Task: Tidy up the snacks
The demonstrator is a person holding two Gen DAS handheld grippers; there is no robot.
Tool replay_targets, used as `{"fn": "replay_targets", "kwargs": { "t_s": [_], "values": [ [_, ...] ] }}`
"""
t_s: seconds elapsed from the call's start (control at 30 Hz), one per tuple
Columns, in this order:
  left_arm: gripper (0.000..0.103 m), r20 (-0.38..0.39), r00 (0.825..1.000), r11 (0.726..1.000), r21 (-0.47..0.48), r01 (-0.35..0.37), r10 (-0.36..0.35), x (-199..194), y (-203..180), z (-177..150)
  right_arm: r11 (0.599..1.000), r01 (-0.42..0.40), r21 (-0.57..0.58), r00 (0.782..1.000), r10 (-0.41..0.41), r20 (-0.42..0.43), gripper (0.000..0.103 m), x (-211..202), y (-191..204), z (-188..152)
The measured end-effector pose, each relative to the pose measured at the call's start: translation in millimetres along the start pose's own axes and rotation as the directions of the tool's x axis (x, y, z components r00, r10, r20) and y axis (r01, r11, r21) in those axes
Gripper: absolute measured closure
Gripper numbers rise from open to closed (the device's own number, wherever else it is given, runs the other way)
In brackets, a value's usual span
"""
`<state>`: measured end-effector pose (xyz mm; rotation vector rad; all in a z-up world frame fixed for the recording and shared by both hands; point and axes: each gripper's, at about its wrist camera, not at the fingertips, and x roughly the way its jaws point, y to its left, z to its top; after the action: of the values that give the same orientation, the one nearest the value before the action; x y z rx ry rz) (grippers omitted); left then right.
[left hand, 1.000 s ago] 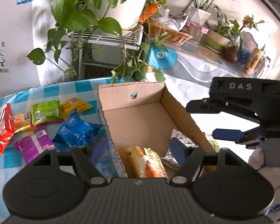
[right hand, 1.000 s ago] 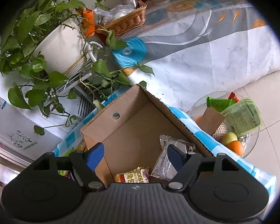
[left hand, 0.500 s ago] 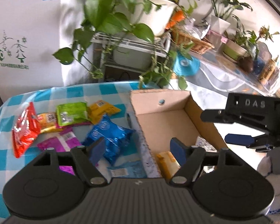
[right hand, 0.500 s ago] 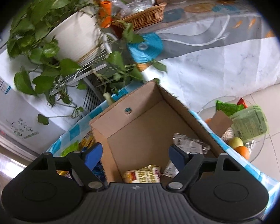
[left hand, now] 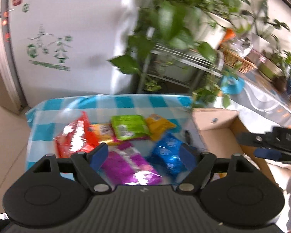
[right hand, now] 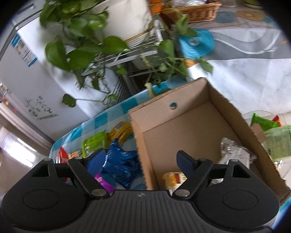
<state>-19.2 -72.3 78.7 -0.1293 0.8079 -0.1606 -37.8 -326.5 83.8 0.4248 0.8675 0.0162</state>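
The loose snack packets lay in a cluster on the tabletop (left hand: 48, 106), which was covered in a blue-and-white checked cloth, just to the left of an open cardboard box (left hand: 221, 136). Nearest the left gripper (left hand: 143, 156) were a purple foil packet (left hand: 130, 167) and a blue foil packet (left hand: 167, 155); beyond them lay a green packet (left hand: 129, 127), a yellow packet (left hand: 158, 125), an orange packet (left hand: 101, 132) and a red packet (left hand: 73, 139), several overlapping. The box already held a yellow-labelled packet (right hand: 173, 177) and a clear crinkled wrapper (right hand: 234, 152) on its floor.

The left gripper was spread wide and held nothing, poised above the purple and blue packets. The right gripper (right hand: 141, 162) was likewise spread and empty, straddling the left wall of the box.

In my judgement the step in hand was picking the next packet. It would be done well by lowering over one packet only, closing across its narrower width or a sealed edge, and lifting clear of the box wall before release.

The packets were glossy, pillow-shaped foil, likely slippery and easily crushed. The box was plain corrugated card with ragged upper edges and a small round hole (right hand: 173, 105) in its far wall. The left view was blurred
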Motion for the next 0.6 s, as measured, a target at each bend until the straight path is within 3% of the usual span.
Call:
{"fn": "replay_targets", "kwargs": {
  "t_s": [0.3, 0.6],
  "values": [
    [0.023, 0.018, 0.994, 0.993, -0.062, -0.103, 0.104, 0, 69, 20, 0.996, -0.049, -0.077, 0.999, 0.047, -0.026, 0.017, 15, 30, -4],
    [0.023, -0.025, 0.991, 0.986, -0.101, -0.136, 0.134, 17, 106, 24, 0.973, -0.121, -0.196, 0.991, 0.108, -0.077, 0.017, 32, 66, -18]
  ]
}}
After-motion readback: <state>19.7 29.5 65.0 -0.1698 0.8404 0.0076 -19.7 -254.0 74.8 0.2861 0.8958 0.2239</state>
